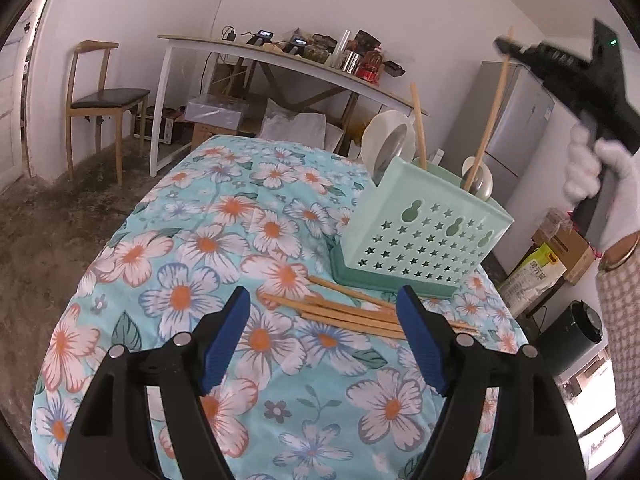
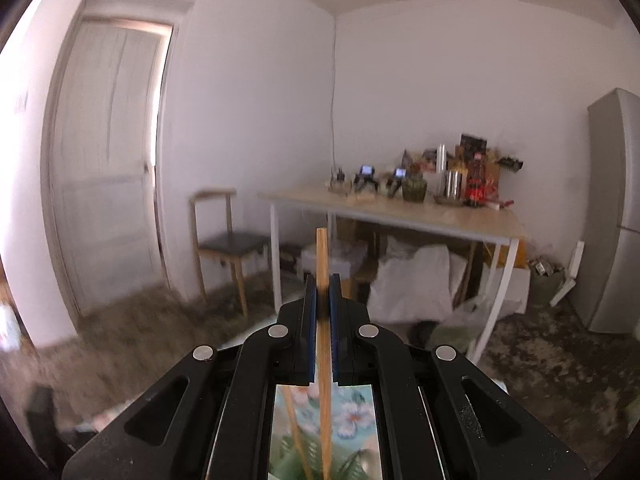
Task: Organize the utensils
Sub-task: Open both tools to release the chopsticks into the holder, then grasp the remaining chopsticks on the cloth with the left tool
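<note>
- Left wrist view: the left gripper [image 1: 324, 312] hangs with its jaws spread wide and nothing between them, angled down at the floral tablecloth [image 1: 168, 240].
- Just ahead of its fingertips lies a loose bundle of wooden chopsticks [image 1: 344, 314], the far end passing behind the right-hand blue pad [image 1: 420, 340]. Beyond them stands the mint-green utensil holder [image 1: 424, 236], already holding spoons and one upright chopstick.
- Up and to the right, a gloved hand [image 1: 600, 176] carries the right gripper [image 1: 568, 68], which holds a chopstick over the holder.
- Judgement: this hand is at the pick-up step; next it needs to sink to the cloth and close on a single stick, not the whole bundle.
- Right wrist view: the right gripper [image 2: 322, 304] is clenched on a wooden chopstick [image 2: 323, 320] that stands upright between the pads.
- Judgement: this is the carry step; the lower tip must be lined up over a holder compartment, lowered, then released.
</note>
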`<state>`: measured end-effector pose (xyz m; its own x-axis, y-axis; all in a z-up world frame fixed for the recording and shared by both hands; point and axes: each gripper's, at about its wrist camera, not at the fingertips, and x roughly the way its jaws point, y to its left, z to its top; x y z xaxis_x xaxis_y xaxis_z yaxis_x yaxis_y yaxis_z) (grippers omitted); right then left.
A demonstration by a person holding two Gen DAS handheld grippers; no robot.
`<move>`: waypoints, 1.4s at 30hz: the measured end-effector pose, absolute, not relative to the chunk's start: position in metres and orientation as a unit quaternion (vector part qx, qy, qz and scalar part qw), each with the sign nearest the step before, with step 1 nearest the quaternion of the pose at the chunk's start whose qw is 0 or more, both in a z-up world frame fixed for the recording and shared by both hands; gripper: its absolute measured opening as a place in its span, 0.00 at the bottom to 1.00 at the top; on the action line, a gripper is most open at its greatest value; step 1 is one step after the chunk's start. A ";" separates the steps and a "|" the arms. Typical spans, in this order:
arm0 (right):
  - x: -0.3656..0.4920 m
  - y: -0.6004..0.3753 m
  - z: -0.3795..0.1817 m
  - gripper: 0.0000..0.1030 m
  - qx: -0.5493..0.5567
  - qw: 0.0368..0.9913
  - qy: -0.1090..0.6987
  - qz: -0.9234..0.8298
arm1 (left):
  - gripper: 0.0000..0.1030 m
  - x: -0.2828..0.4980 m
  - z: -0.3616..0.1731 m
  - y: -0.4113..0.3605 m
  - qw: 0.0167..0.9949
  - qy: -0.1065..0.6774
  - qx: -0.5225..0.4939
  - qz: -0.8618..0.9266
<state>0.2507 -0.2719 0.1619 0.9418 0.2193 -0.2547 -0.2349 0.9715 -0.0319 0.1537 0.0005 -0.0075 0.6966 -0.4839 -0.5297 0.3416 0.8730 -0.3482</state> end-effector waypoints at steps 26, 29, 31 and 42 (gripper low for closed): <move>0.137 -0.317 0.103 0.47 0.123 0.959 0.233 0.103 | 0.72 0.141 -0.006 -0.004 0.914 0.319 -0.104 -0.227; 0.125 -0.315 0.066 0.48 0.149 0.946 0.272 0.094 | 0.72 0.142 -0.011 -0.012 0.911 0.333 -0.088 -0.227; 0.119 -0.314 0.045 0.48 0.168 0.937 0.293 0.089 | 0.72 0.142 -0.014 -0.017 0.908 0.341 -0.081 -0.229; 0.101 -0.321 -0.033 0.49 0.253 0.895 0.358 0.085 | 0.57 0.178 -0.051 -0.025 0.844 0.430 -0.194 -0.256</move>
